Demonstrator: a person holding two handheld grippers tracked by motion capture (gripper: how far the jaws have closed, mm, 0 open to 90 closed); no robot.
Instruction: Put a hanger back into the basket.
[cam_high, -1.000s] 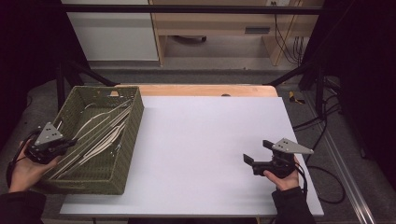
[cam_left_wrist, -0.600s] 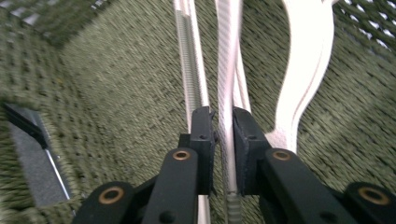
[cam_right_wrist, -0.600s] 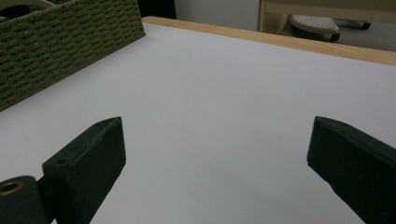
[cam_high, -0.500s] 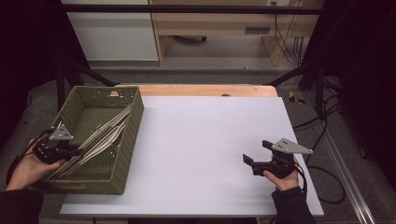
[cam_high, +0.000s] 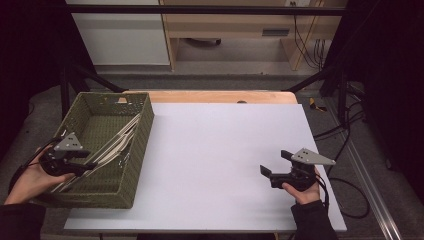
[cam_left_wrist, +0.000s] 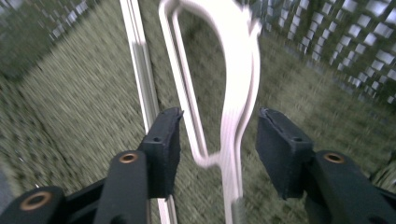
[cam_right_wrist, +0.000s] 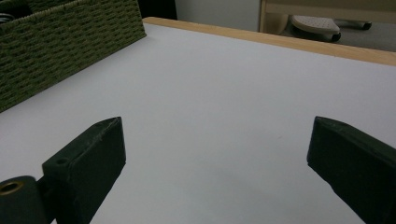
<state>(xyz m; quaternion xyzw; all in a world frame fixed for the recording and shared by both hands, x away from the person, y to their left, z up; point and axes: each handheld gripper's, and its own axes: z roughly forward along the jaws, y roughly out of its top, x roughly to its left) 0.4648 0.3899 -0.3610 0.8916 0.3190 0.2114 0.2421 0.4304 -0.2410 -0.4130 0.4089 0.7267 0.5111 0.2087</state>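
Note:
A green woven basket (cam_high: 145, 125) stands on the left part of the white table (cam_high: 220, 150). Several white hangers (cam_high: 117, 142) lie slanted inside it. My left gripper (cam_high: 85, 162) reaches in over the basket's near left wall. In the left gripper view, its jaws (cam_left_wrist: 217, 140) have just been opening. A white hanger (cam_left_wrist: 238, 70) runs between them, and the pads (cam_left_wrist: 285, 154) stand clear of it. My right gripper (cam_high: 272, 162) rests low over the table at the right, open, with nothing between its jaws (cam_right_wrist: 215, 154).
A wooden strip (cam_high: 215, 96) runs along the table's far edge. Cables (cam_high: 345, 135) trail on the floor to the right. In the right gripper view the basket's side (cam_right_wrist: 60, 42) stands at the far left. Bare white tabletop spans from the basket to the right gripper.
My left gripper has shifted right, further over the basket, and its jaws have parted around the hanger. The right gripper has stayed put.

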